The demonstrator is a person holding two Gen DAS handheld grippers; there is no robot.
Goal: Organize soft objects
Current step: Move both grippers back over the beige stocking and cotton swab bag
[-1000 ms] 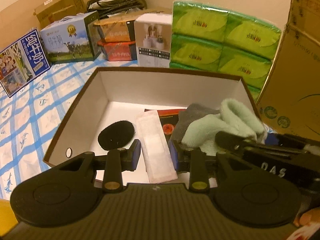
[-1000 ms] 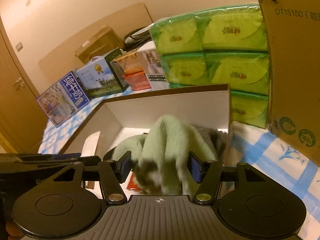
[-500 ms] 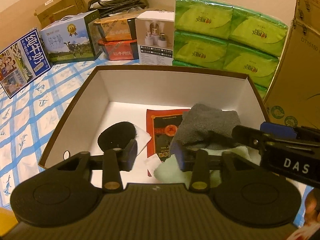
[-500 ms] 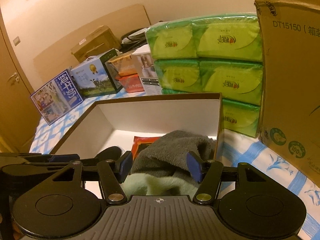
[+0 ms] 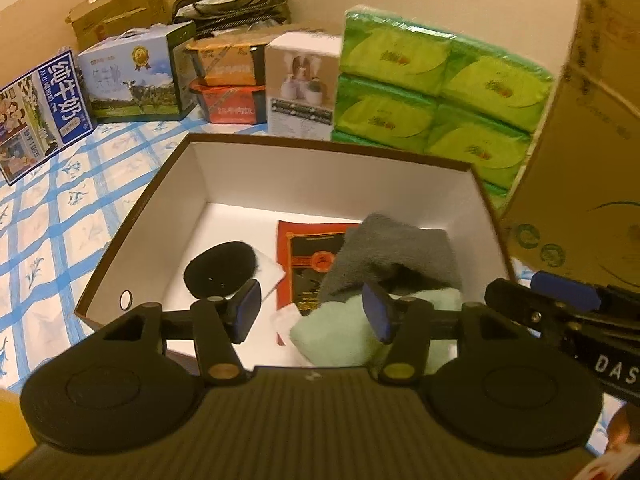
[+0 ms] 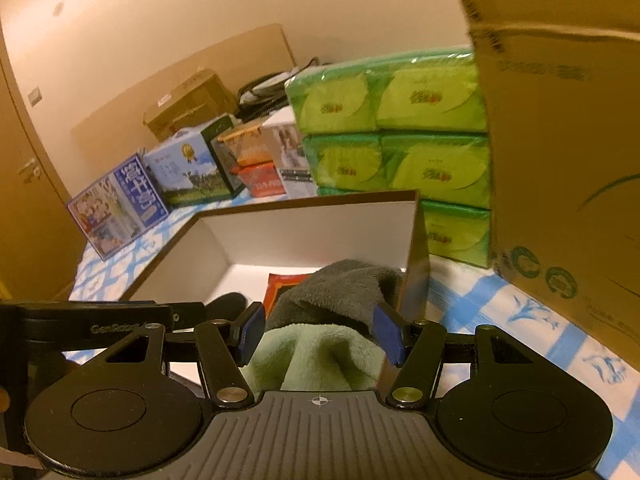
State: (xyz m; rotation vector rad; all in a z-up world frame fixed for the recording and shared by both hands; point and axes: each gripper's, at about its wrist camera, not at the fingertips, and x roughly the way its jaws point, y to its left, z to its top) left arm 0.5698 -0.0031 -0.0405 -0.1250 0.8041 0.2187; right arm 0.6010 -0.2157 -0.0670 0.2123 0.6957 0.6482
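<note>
An open brown box with a white inside [image 5: 320, 184] [image 6: 312, 232] sits on the blue checked cloth. In it lie a black round pad [image 5: 220, 268], a white packet [image 5: 270, 270], a red and black packet [image 5: 310, 256], a grey towel [image 5: 394, 252] [image 6: 340, 292] and a pale green towel [image 5: 340, 334] [image 6: 316, 356]. My left gripper [image 5: 312, 314] is open and empty above the box's near edge. My right gripper [image 6: 320, 332] is open, above the green towel, holding nothing.
Green tissue packs [image 5: 436, 96] [image 6: 392, 140] stand behind the box. A big cardboard carton [image 5: 580, 152] [image 6: 560, 140] stands at the right. Milk cartons [image 5: 132, 76] and food boxes [image 5: 228, 84] line the back left.
My right gripper has let the green towel go into the box and opened. My left gripper has let the white packet go and opened wider. Both have pulled back a little.
</note>
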